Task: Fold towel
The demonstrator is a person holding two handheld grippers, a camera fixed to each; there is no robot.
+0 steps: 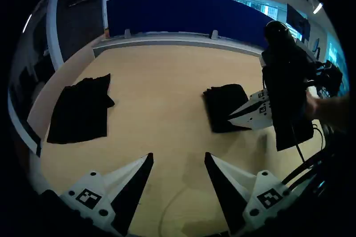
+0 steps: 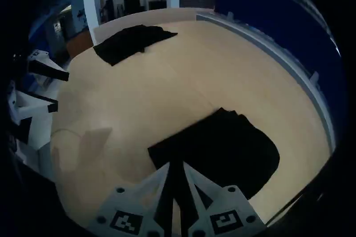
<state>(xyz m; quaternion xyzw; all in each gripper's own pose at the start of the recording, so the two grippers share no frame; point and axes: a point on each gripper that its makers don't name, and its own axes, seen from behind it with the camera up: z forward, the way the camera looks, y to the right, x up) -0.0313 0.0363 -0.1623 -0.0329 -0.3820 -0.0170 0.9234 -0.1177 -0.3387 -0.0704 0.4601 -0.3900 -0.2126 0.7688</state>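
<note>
Right gripper view: the right gripper (image 2: 176, 166) pinches the near edge of the folded towel (image 2: 231, 152) on the table (image 2: 178, 72). The left gripper (image 1: 178, 154) stands wide open over it, square markers (image 1: 87, 198) on its fingers.

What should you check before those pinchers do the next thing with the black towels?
1. Is the left gripper open and free? Ok, it hovers over the table.
2. Is the right gripper at the folded towel? Ok, its fingers sit close together at the near edge.
3. Is cloth pinched between those fingers? Cannot tell.
4. Is the second towel apart from the folded one? Ok.
5. Is the second towel smooth? Not ok, one corner is bunched.
</note>
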